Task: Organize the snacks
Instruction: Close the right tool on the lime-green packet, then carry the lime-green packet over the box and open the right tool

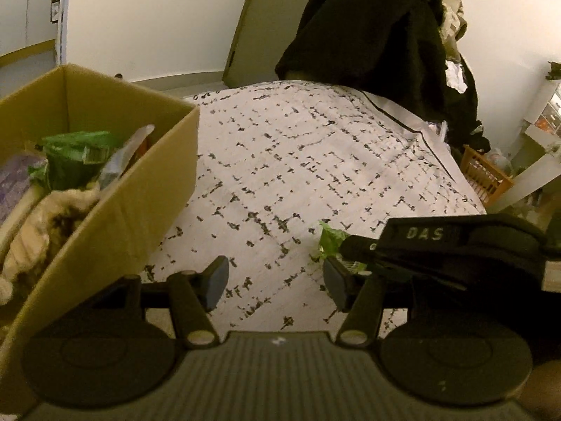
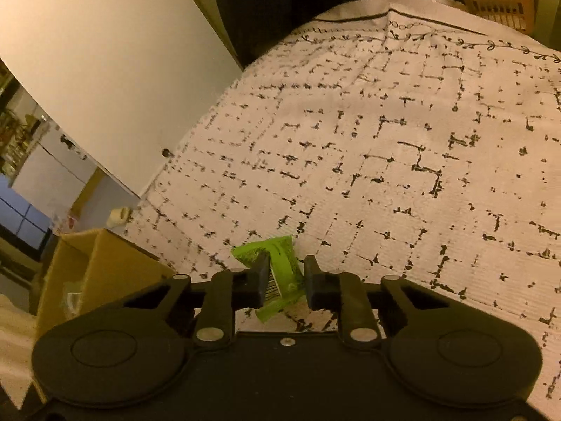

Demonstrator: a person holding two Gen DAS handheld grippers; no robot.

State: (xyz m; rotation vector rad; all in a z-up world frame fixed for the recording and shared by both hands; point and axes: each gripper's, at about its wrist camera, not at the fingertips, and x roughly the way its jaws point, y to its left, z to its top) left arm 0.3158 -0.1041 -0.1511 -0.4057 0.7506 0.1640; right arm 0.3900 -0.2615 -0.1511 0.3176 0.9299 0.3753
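A small green snack packet (image 2: 280,273) lies on the patterned white cloth (image 2: 385,161). My right gripper (image 2: 286,280) is open, its two fingers on either side of the packet; whether they touch it I cannot tell. In the left wrist view the same packet (image 1: 329,242) shows under the right gripper's body (image 1: 438,256). My left gripper (image 1: 275,280) is open and empty above the cloth, just right of a cardboard box (image 1: 154,189). The box holds a green packet (image 1: 77,158) and several other wrapped snacks.
The cardboard box (image 2: 98,266) also shows at the lower left of the right wrist view. Dark clothing (image 1: 378,28) hangs at the far end of the cloth. A wooden crate (image 1: 484,175) stands beyond the right edge. A white wall (image 1: 147,17) lies behind.
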